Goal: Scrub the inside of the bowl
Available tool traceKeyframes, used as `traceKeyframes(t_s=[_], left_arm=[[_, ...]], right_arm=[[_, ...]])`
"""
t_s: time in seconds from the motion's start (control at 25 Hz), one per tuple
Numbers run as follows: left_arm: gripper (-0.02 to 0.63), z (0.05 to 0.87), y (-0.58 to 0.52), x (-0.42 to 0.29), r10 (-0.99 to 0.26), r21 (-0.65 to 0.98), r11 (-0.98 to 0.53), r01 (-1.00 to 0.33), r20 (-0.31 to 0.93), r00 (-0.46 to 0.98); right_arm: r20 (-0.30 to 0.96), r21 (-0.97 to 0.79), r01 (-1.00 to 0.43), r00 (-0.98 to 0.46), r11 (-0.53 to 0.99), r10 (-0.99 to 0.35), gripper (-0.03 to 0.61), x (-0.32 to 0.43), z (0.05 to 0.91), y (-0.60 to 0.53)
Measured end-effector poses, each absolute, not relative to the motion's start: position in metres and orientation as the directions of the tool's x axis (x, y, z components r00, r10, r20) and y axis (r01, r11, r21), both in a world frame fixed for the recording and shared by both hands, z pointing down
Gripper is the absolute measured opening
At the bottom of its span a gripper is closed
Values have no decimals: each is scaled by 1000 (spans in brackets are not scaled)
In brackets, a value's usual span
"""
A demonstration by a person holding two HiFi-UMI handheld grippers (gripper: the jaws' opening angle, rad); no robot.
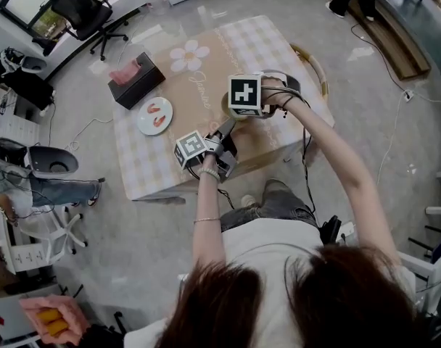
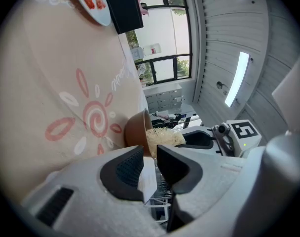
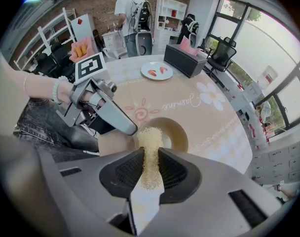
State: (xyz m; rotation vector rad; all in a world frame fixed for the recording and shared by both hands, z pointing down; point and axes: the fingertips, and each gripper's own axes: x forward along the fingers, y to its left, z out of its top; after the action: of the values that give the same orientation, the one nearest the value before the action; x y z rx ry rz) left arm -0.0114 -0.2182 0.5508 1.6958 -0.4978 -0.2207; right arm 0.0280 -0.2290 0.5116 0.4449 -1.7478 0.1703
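On the counter (image 1: 144, 162), toward its near edge, stands the bowl (image 3: 177, 132). My left gripper (image 2: 150, 154) is clamped on its rim, and my right gripper (image 3: 151, 153) on the scrubber (image 3: 149, 138). If I push too hard, I think the rim can slip out and the bowl tip. Only the right gripper view shows the bowl's inside; the head view hides it.

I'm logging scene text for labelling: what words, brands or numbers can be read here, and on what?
"Jasmine": cursive on the tablecloth, as best it reads.
Marker cubes: black-and-white patterns only, no words.
Tissue box and plate: no print readable.
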Motion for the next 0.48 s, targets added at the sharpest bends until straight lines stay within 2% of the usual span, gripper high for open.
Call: traceKeyframes(t_s=[0.24, 0.48], left_arm=[[92, 546, -216, -28, -456, 935, -202, -292, 174, 873], [81, 536, -205, -30, -450, 885, -291, -363, 208, 868]], right_arm=[[861, -9, -487, -448, 873, -241, 80, 15, 502, -227], [636, -134, -501, -705, 855, -314, 78, 0, 488, -215]])
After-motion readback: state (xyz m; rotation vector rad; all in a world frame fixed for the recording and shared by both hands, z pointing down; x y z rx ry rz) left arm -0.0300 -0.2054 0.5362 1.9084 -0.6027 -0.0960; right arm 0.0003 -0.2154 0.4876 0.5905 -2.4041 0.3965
